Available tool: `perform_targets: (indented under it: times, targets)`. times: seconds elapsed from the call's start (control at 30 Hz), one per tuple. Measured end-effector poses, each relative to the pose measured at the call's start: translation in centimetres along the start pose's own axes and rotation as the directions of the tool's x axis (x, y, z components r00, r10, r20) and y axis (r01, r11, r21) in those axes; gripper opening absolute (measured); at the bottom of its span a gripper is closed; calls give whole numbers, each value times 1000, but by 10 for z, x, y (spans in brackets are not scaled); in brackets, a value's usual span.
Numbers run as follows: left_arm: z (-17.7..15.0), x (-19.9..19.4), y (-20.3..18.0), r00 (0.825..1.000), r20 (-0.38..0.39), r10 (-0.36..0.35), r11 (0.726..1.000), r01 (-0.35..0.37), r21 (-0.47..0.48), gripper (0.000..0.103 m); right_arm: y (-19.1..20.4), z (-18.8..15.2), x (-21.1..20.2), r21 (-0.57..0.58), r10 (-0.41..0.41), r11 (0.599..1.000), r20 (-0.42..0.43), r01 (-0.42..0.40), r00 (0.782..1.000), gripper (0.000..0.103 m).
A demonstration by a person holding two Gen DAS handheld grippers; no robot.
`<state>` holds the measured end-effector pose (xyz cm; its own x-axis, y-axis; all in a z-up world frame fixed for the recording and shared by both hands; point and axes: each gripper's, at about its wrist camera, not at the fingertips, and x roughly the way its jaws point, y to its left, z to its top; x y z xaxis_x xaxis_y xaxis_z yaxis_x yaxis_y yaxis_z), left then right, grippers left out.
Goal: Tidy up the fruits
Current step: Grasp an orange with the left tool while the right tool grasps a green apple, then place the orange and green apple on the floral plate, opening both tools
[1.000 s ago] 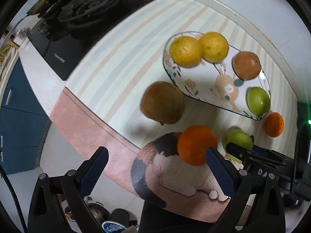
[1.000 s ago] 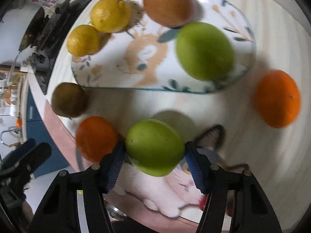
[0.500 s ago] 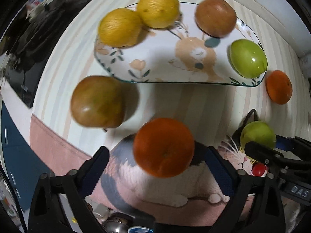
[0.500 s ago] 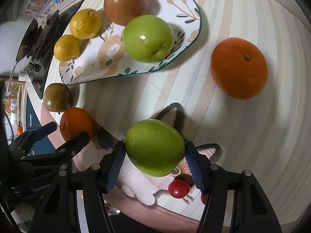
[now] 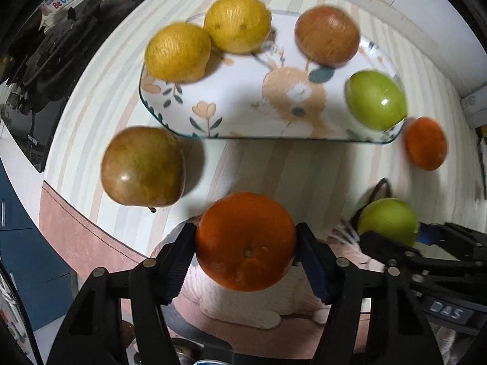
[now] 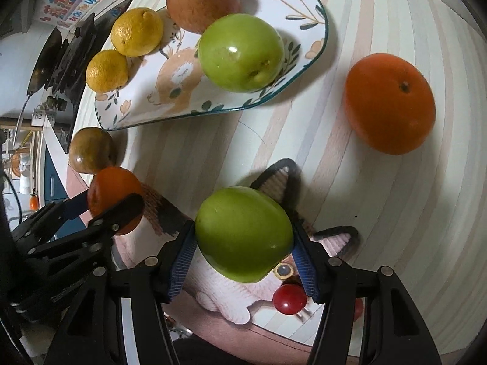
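**Two fruits held, four on the plate**

Our left gripper (image 5: 245,245) is closed on an orange (image 5: 246,241); its two blue pads press the orange from both sides; the orange sits over the cat picture on the mat (image 5: 243,307); from the right camera we see this same orange (image 6: 113,198) at the left, with the left gripper (image 6: 94,210) around it.

Our right gripper (image 6: 243,252) is closed on a green apple (image 6: 243,233); the pads touch it on the left and the right; the apple is above the cat's face on the mat (image 6: 395,213); a small red ball (image 6: 289,298) shows just under the apple.

The plate (image 5: 231,103) with the bunny on it lies past both grippers; on it are two lemons (image 5: 178,51) that touch each other, a red-brown apple (image 5: 327,36) at the far side, and a second green apple (image 5: 376,99) by the right edge.

A brown-green apple (image 5: 143,166) lies on the mat just left of the plate, near the held orange; a second orange (image 6: 389,103) lies on the mat to the right of the plate, apart from it; a black stove (image 5: 61,70) is far off at the left.
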<state>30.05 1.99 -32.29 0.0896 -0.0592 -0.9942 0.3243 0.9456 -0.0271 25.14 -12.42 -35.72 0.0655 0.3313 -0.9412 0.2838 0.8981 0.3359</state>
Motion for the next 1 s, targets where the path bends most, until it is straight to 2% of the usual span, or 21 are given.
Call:
perform_targets:
  times: [0.1, 0.23, 0.33, 0.4, 0.53, 0.67, 0.83, 1.0]
  targets:
    - [8, -27, 0, 998, 46, -35, 999, 35, -8, 63, 2, 6, -22, 13, 42, 999, 47, -43, 998, 64]
    - [36, -62, -4, 991, 118, -63, 998, 64, -5, 63, 2, 27, -64, 26, 70, 997, 145, -75, 987, 64]
    - [62, -69, -5, 988, 145, -45, 999, 45, 3, 63, -2, 58, -84, 36, 49, 998, 193, -57, 980, 64]
    - [83, -65, -6, 989, 146, -21, 1000, 19, 16, 63, -6, 83, -88, 45, 6, 999, 214, -16, 977, 64]
    - [117, -40, -5, 994, 111, -9, 1000, 7, 23, 63, -20, 124, -82, 64, -47, 997, 203, 35, 978, 64]
    - [133, -18, -6, 997, 77, -2, 1000, 0, 20, 64, -28, 145, -70, 77, -49, 996, 168, 37, 985, 64]
    - [140, -5, -10, 999, 30, -33, 999, 33, -5, 64, -34, 150, -56, 100, -14, 995, 134, 1, 991, 64]
    - [135, 4, -11, 999, -22, -34, 999, 33, -21, 64, -34, 156, -42, 130, 22, 991, 84, -33, 996, 64]
